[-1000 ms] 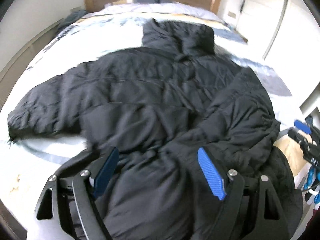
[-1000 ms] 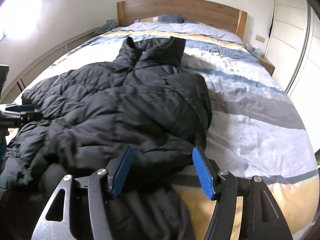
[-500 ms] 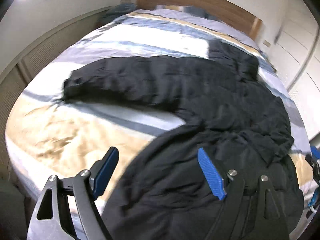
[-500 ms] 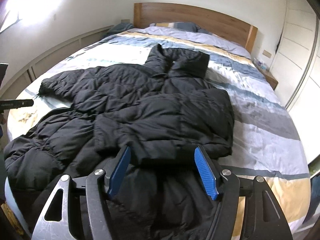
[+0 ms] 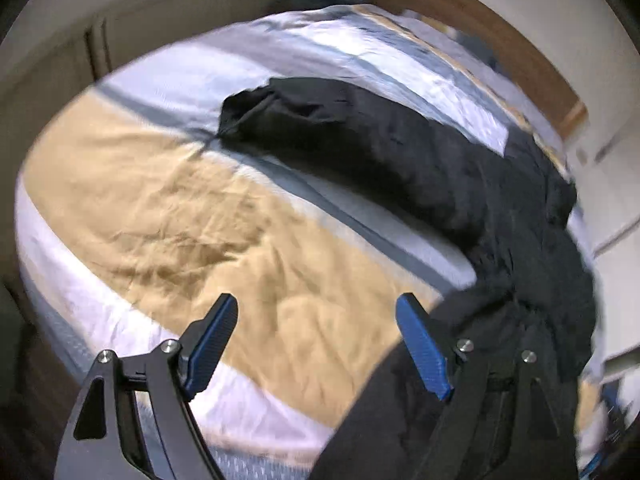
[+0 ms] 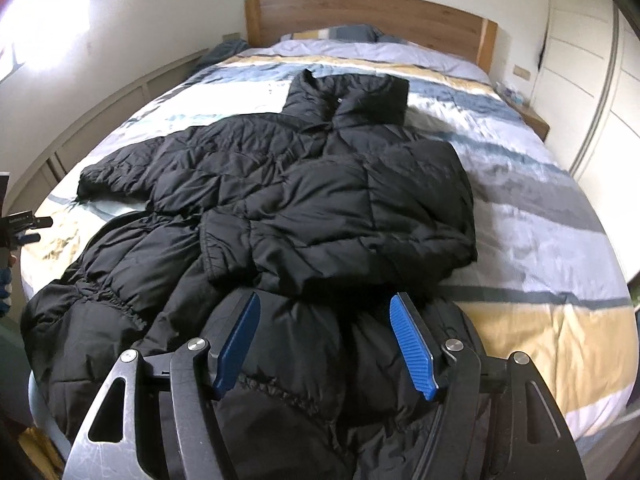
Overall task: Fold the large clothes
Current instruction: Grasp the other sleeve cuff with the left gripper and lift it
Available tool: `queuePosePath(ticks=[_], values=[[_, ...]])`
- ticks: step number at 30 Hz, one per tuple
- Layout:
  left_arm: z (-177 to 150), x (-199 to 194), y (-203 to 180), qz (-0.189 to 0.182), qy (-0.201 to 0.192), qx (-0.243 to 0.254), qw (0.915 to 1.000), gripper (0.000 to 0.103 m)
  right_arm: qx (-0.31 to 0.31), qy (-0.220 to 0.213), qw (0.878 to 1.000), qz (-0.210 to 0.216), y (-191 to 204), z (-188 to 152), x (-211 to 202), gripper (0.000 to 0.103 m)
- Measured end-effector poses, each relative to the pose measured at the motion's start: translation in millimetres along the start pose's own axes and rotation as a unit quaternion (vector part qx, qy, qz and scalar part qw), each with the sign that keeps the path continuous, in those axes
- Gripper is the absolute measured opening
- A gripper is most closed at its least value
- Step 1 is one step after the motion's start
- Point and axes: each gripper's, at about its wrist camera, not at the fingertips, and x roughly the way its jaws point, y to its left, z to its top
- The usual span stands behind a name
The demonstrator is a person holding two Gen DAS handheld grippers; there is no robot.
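While the black puffer jacket (image 6: 320, 208) lies spread on the striped bed (image 6: 540, 240), collar toward the headboard (image 6: 372, 16), one sleeve is seen already folded over its chest. Both tools are released: the left tool (image 5: 316, 344) hangs over bare duvet beside the jacket's outstretched sleeve (image 5: 320, 128), the right tool (image 6: 324, 344) over its hem, its jaws just widened around nothing. That sleeve should be gripped near the cuff and laid across squarely.
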Motion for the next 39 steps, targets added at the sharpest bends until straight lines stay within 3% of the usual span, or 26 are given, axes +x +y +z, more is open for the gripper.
queuePosePath(ticks=[5, 8, 12, 13, 19, 22, 24, 27, 29, 39], values=[[37, 34, 31, -0.044, 0.005, -0.067, 0.9968, 0.081, 0.025, 0.011, 0.999, -0.021, -14, 4, 6, 0.067], [63, 55, 42, -0.093, 0.004, -0.114, 0.9891, 0.081, 0.043, 0.019, 0.998, -0.036, -23, 6, 11, 0.067], [94, 88, 58, -0.177, 0.002, -0.203, 0.963, 0.081, 0.058, 0.03, 0.996, -0.056, -31, 10, 16, 0.067], [101, 99, 63, -0.195, 0.001, -0.232, 0.953, 0.081, 0.059, 0.032, 0.996, -0.061, -33, 11, 17, 0.067], [116, 142, 81, -0.229, 0.003, -0.332, 0.9152, 0.078, 0.061, 0.039, 0.994, -0.087, -42, 18, 17, 0.067], [116, 145, 90, -0.234, -0.014, -0.361, 0.9026, 0.064, 0.061, 0.039, 0.993, -0.096, -47, 19, 14, 0.067], [119, 145, 97, -0.235, -0.019, -0.376, 0.8962, 0.047, 0.06, 0.038, 0.992, -0.101, -49, 20, 12, 0.067], [122, 139, 99, -0.238, -0.027, -0.374, 0.8963, 0.022, 0.064, 0.035, 0.992, -0.101, -52, 18, 10, 0.067], [124, 129, 93, -0.237, -0.038, -0.361, 0.9009, 0.015, 0.066, 0.035, 0.992, -0.099, -53, 17, 9, 0.067], [137, 68, 42, -0.262, -0.083, -0.278, 0.9203, 0.01, 0.071, 0.01, 0.994, -0.088, -55, 8, -14, 0.067]])
